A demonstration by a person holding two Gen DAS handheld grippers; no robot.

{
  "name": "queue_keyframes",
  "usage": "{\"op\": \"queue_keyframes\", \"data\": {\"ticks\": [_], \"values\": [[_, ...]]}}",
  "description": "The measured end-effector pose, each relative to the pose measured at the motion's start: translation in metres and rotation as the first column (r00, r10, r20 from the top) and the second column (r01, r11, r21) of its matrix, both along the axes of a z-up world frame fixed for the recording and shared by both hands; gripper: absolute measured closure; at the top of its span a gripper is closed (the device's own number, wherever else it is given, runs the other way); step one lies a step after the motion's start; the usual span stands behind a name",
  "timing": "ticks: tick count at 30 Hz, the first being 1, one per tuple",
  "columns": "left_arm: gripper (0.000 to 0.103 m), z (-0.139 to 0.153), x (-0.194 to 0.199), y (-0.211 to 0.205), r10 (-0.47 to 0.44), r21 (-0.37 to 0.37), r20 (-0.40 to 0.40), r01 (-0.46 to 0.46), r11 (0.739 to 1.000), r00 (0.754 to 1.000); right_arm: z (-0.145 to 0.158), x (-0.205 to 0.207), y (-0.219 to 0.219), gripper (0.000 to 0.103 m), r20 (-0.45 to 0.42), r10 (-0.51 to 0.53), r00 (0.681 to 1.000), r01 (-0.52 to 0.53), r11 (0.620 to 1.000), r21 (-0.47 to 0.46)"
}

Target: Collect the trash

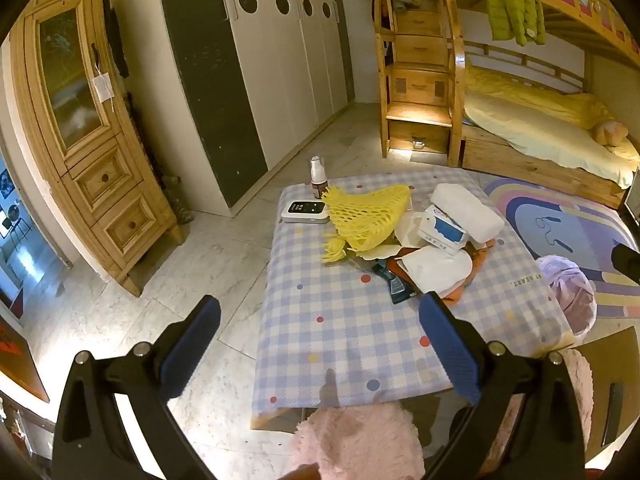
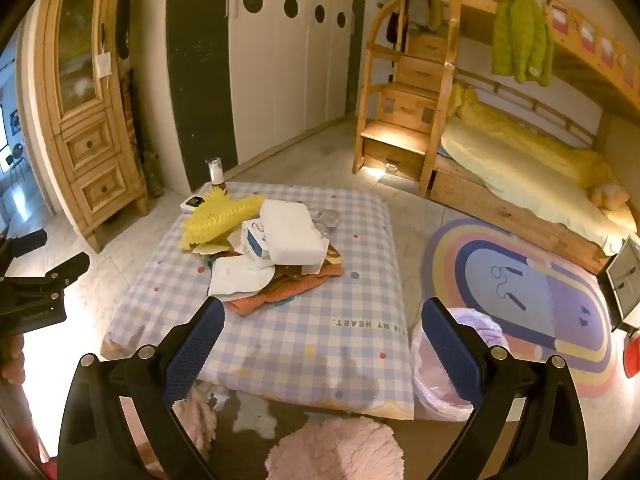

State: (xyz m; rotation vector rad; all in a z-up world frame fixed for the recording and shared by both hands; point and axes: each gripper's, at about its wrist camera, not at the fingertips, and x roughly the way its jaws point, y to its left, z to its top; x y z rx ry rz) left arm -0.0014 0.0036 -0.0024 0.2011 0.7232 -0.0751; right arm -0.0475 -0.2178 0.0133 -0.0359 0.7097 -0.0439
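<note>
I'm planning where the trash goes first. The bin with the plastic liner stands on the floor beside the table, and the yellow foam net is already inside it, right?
Not quite. The bin does stand on the floor beside the table, but the yellow foam net is not inside it; it lies on the table among the other litter. The left wrist view shows this best.
</note>
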Motion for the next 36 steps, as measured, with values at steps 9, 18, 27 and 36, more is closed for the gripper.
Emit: {"op": "queue_keyframes", "data": {"ticks": [9,18,27,36], "values": [[0.007,-0.0007,0.0017,0.0018,0.000,0.000,-0.001,0.000,1.000,1.000,0.0003,-0.0008,-0.0005,0.006,0.001,0.000,1.000,0.000,1.000,0.001],[0.007,-0.0009,0.0015,0.0016,0.000,0.001,-0.001,0.000,1.000,1.000,0.0000,-0.0011,-0.0006,0.006,0.000,0.000,1.000,0.000,1.000,0.003],[0.007,-0.0018,0.0033,0.0027,0.001,0.000,-0.001,-0.001,1.000,1.000,0.0000,-0.0015,-0.0011,0.006,0.003,-0.001,1.000,0.001,1.000,0.004],[0.007,-0.0018,0.0034,0.0025,0.001,0.000,-0.001,-0.001,1.000,1.000,0.0003,-0.0014,-0.0020,0.006,0.001,-0.001,1.000,0.001,1.000,0.007]]}}
